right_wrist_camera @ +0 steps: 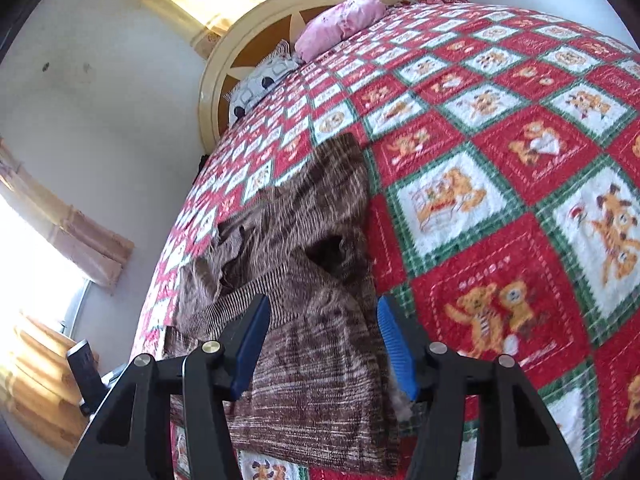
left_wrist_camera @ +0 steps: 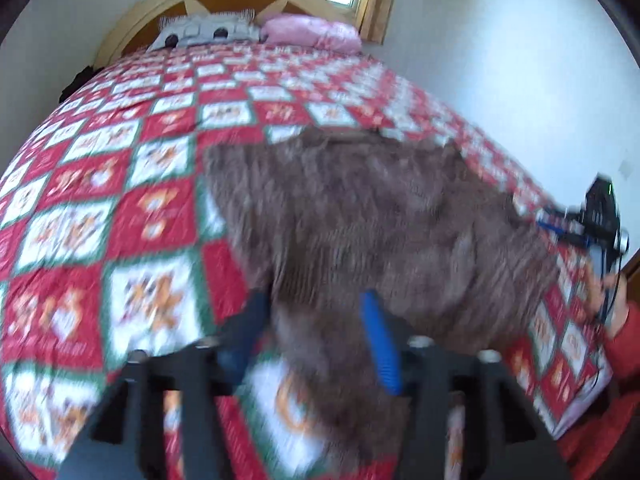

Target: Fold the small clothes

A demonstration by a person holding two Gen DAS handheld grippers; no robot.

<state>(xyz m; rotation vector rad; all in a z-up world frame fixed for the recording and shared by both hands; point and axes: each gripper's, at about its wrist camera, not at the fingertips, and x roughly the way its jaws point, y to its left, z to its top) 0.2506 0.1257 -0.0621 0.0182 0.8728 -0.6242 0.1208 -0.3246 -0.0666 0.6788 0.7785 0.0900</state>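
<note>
Both the left claw (left_wrist_camera: 316,336) and right claw (right_wrist_camera: 320,344) gape over the brown garment (right_wrist_camera: 304,264) on the quilt (right_wrist_camera: 500,128).

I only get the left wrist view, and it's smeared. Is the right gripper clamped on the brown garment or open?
Observer: Open. In the right wrist view the right gripper has its jaws apart, and the near end of the brown garment lies between them on the quilt.
Operator: Is the garment lying flat?
Observer: No. A ribbed band crosses it diagonally, with rumpled folds bunched beyond it.
</note>
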